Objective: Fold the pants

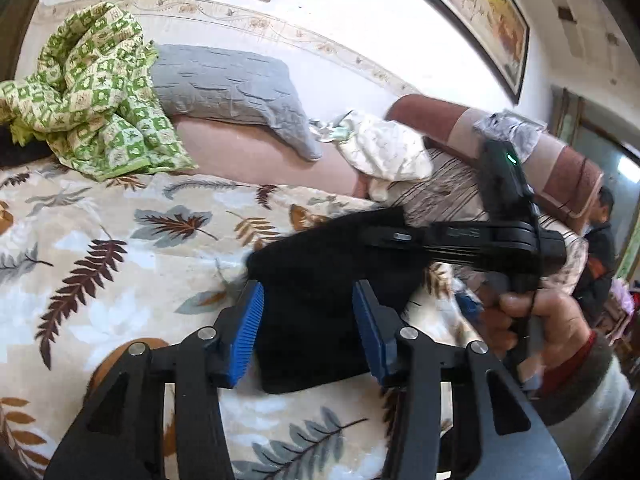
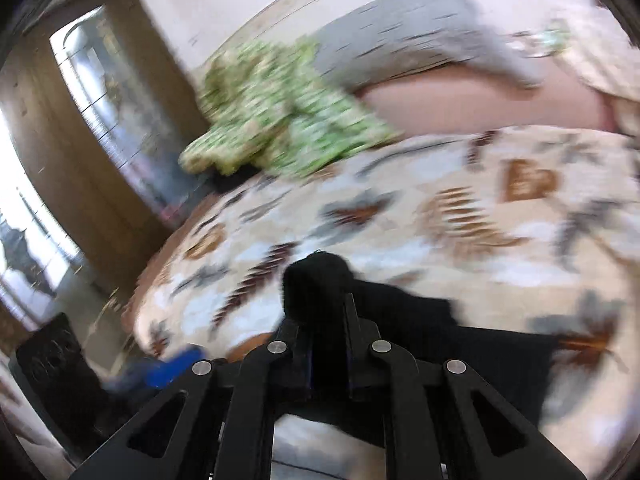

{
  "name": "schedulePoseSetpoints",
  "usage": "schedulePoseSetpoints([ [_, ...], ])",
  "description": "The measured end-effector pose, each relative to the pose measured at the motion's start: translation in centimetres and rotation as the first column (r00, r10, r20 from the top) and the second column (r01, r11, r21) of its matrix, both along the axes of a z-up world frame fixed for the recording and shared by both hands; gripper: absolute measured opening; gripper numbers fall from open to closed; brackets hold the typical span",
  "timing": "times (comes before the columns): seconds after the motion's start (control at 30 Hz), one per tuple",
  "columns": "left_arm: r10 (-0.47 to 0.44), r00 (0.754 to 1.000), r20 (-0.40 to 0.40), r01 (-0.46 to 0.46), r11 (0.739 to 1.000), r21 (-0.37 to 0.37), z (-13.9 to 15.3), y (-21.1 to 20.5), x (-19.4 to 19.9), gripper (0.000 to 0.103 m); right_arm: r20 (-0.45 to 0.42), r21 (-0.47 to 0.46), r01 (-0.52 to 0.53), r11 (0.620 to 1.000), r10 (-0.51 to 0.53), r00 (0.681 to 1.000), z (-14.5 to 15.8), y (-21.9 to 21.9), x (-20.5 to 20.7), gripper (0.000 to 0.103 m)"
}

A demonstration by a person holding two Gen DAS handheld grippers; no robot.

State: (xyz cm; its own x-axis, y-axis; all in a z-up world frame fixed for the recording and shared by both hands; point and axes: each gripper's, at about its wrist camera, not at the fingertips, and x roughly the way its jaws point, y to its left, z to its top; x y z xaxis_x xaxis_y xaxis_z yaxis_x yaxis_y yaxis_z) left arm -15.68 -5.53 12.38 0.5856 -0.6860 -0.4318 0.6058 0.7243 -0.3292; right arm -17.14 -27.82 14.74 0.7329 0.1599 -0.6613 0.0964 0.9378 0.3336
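Right tool (image 2: 325,320), pinching a bunched corner of the black pants (image 1: 320,300) lying on the leaf-print bed (image 1: 120,248), should carry it flat across while the spread left tool (image 1: 308,332) stays clear.

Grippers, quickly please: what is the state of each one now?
Left gripper: open, its blue pads apart, the black pants between them but not pinched.
Right gripper: shut on the black pants.
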Motion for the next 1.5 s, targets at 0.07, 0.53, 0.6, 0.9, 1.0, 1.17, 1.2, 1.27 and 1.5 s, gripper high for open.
schedulePoseSetpoints([
  [0.07, 0.007, 1.0, -0.024, -0.006, 0.999, 0.054, -0.8, -0.8, 0.7, 0.045, -0.013, 0.023, 0.073, 0.997, -0.072, 0.997, -0.9, -3.2, -1.4, 0.01],
  [0.53, -0.021, 0.987, -0.159, 0.06, 0.967, 0.246, -2.6, -9.0, 5.3, 0.045, -0.094, -0.075, 0.261, 0.962, -0.267, 0.959, -5.1, -9.3, -2.3, 0.033],
  [0.6, -0.009, 0.984, -0.179, 0.06, 0.958, 0.282, -3.6, -9.9, 6.3, 0.045, -0.07, -0.09, 0.233, 0.968, -0.239, 0.968, -3.6, -8.5, -3.5, 0.033],
  [0.9, 0.03, 0.968, -0.248, 0.053, 0.946, 0.321, -7.0, -11.0, 8.5, 0.061, -0.212, -0.167, 0.032, 0.985, -0.068, 0.975, -8.3, -2.6, -4.9, 0.03],
  [1.0, 0.034, 0.972, -0.234, 0.045, 0.946, 0.322, -6.7, -10.9, 8.2, 0.061, -0.175, -0.062, 0.081, 0.995, -0.09, 0.98, -7.4, -4.2, -6.0, 0.031],
  [1.17, 0.044, 0.971, -0.234, 0.033, 0.948, 0.317, -6.7, -10.8, 8.1, 0.061, -0.121, -0.061, 0.231, 0.971, -0.237, 0.964, -6.2, -7.3, -5.8, 0.06],
  [1.2, 0.047, 0.971, -0.233, 0.03, 0.948, 0.316, -6.7, -10.8, 8.1, 0.061, -0.136, -0.057, 0.249, 0.967, -0.255, 0.957, -6.8, -7.9, -5.3, 0.06],
  [1.27, 0.054, 0.972, -0.231, 0.022, 0.949, 0.314, -6.7, -10.8, 8.1, 0.061, -0.157, -0.038, 0.246, 0.969, -0.249, 0.956, -8.0, -8.5, -3.9, 0.055],
  [1.5, 0.091, 0.969, -0.231, -0.019, 0.954, 0.299, -7.1, -10.7, 8.5, 0.065, -0.109, -0.146, 0.219, 0.965, -0.236, 0.966, -7.3, -8.4, -1.2, 0.011],
])
